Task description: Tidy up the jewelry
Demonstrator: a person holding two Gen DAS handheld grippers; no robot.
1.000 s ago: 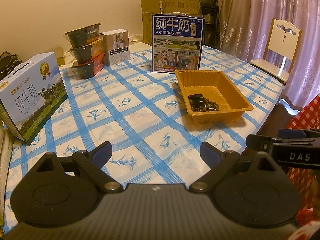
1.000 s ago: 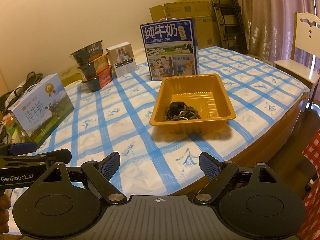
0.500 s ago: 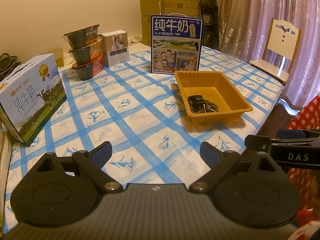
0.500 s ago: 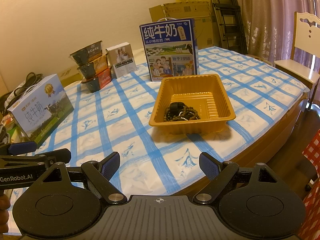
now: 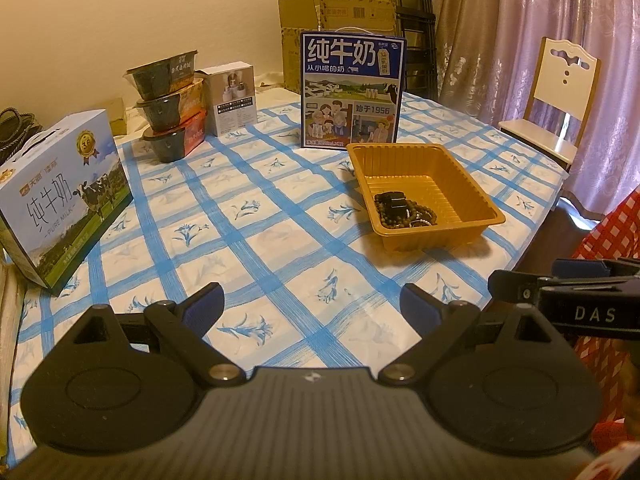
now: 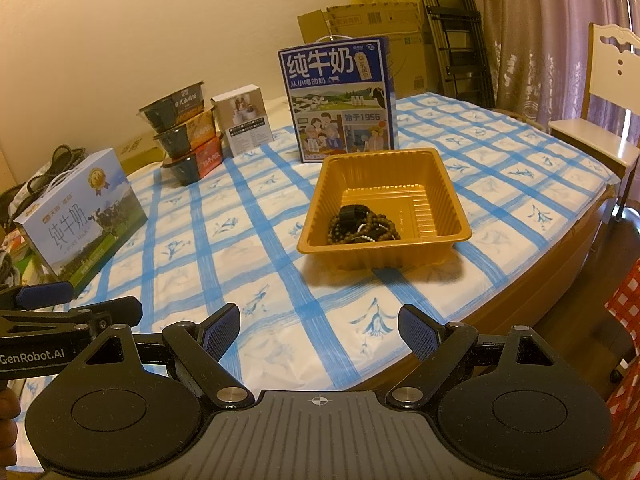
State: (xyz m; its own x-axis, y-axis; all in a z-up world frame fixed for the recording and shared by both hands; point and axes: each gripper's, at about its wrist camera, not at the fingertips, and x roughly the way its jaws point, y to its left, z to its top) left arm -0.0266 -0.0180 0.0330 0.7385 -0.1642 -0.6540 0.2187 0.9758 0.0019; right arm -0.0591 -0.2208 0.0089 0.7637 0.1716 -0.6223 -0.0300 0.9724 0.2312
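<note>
An orange plastic tray [image 5: 472,184] [image 6: 452,196] sits on the blue-checked tablecloth near the table's right edge. A pile of dark bead bracelets and a black piece [image 5: 402,210] [image 6: 362,226] lies in its near left corner. My left gripper [image 5: 312,304] is open and empty, low over the cloth, well short of the tray. My right gripper [image 6: 320,328] is open and empty, near the table's front edge, in front of the tray. Each gripper shows at the edge of the other's view.
A blue milk carton box [image 5: 352,92] stands right behind the tray. A white-blue milk box [image 5: 60,196] lies at the left. Stacked food bowls [image 5: 168,108] and a small white box [image 5: 234,96] stand at the back left. A chair [image 5: 560,92] is beyond the right edge.
Both grippers have barely moved, with only a slight drift of the view. The jewelry and tray are unchanged.
</note>
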